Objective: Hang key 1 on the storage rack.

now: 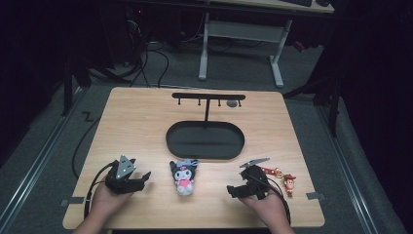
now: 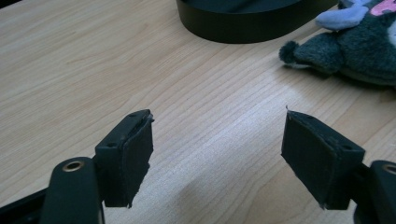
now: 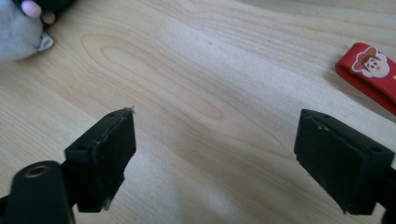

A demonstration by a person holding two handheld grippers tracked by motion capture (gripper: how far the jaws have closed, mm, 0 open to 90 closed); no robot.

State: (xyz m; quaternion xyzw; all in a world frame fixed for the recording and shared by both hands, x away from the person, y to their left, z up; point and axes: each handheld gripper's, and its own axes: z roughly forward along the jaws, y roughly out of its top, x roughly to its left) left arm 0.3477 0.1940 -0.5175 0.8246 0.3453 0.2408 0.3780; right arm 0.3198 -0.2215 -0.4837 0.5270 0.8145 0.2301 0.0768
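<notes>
Looking down from the high view, I have the wooden table (image 1: 146, 117) under both tongs, and beyond them, about midway between the 2, stands the black oval tray (image 1: 205, 140) with its hook rack (image 1: 208, 97) rising behind it. My left gripper (image 1: 141, 179) rests on the near left of the table, jaws spread wide with nothing but bare wood between them in the left gripper view. My right gripper (image 1: 233, 191) sits on the near right, jaws likewise parted and empty. Between the 2 tongs lies the black plush doll (image 1: 184, 176) with a blue bow, just beside neither, closer to my left jaws' far right side. Just outside my right gripper lies the red cowboy keychain (image 1: 281, 176), its red strap (image 3: 369, 70) near the right jaw.
</notes>
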